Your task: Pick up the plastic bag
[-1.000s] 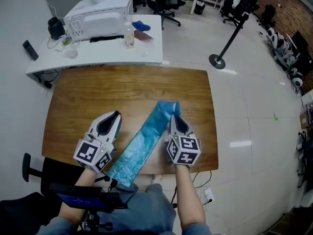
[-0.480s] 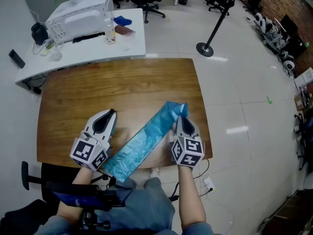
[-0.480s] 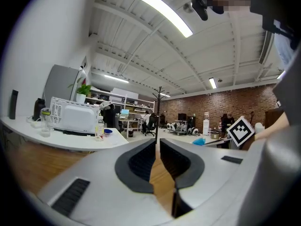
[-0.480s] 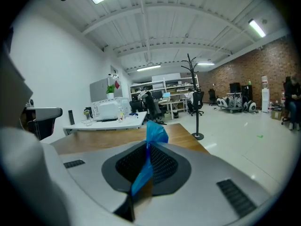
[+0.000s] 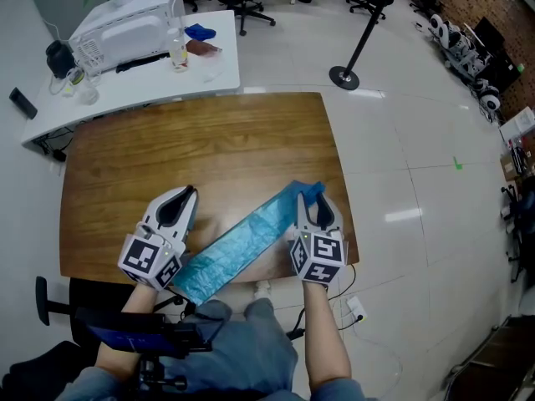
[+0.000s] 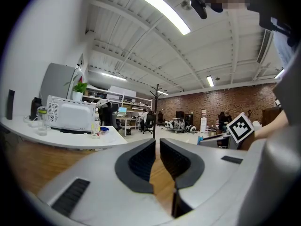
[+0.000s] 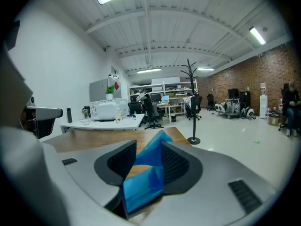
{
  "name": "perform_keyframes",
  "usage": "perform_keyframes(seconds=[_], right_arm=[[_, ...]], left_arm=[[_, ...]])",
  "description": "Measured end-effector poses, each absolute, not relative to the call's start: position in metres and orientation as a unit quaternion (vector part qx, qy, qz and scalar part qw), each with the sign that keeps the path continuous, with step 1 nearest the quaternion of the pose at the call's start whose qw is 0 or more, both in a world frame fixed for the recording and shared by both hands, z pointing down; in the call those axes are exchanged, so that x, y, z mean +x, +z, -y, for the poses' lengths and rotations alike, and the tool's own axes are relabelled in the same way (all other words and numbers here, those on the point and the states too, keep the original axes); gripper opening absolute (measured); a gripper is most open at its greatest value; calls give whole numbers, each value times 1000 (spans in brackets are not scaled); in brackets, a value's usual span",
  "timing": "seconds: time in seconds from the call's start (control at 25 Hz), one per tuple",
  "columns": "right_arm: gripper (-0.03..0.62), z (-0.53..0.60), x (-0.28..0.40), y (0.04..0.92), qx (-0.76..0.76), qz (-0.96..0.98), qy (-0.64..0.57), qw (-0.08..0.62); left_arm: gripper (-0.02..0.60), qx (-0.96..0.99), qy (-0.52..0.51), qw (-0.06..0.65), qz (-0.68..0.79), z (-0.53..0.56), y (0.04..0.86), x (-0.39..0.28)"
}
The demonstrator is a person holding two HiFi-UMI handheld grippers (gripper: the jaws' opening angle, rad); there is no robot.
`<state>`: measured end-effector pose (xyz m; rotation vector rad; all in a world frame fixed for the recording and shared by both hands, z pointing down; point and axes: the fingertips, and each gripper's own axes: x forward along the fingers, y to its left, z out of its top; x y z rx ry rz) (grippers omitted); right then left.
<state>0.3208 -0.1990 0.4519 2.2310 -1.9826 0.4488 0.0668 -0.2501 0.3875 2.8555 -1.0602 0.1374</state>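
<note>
One wooden table (image 5: 201,140), largest thing, seen from above. One blue plastic bag (image 5: 242,245): long crumpled strip lying diagonally on table's near half, lower end reaching near edge. Two handheld grippers, one on each side of bag. Right gripper (image 5: 311,197): jaws just been opening, now partly apart, bag's upper end between them, not pinched. Left gripper (image 5: 185,194): jaws almost together, nothing between, just beside bag. Surface: brown wood grain. Room: pale glossy floor (image 5: 401,157), one white desk (image 5: 142,82) carrying one microwave (image 5: 125,25), brick wall beyond.

Plastic bag (image 5: 242,245) diagonally on the table (image 5: 201,149), between left gripper (image 5: 185,195) and right gripper (image 5: 311,200), desk (image 5: 150,78) behind.
</note>
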Motion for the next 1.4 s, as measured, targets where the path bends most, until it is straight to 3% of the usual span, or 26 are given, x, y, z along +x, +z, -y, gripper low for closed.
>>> perform_keyframes(seconds=[0.16, 0.52, 1.2, 1.4], right_arm=[[183, 201, 325, 441, 740, 656, 131, 61], [294, 208, 320, 434, 738, 664, 100, 74], [293, 212, 303, 452, 695, 704, 110, 94], [281, 216, 294, 471, 666, 727, 125, 109]], left_arm=[[41, 933, 45, 47, 353, 249, 387, 64], [41, 930, 46, 47, 361, 249, 387, 59], [41, 923, 64, 51, 377, 228, 399, 49], [3, 914, 82, 65, 392, 207, 417, 38]])
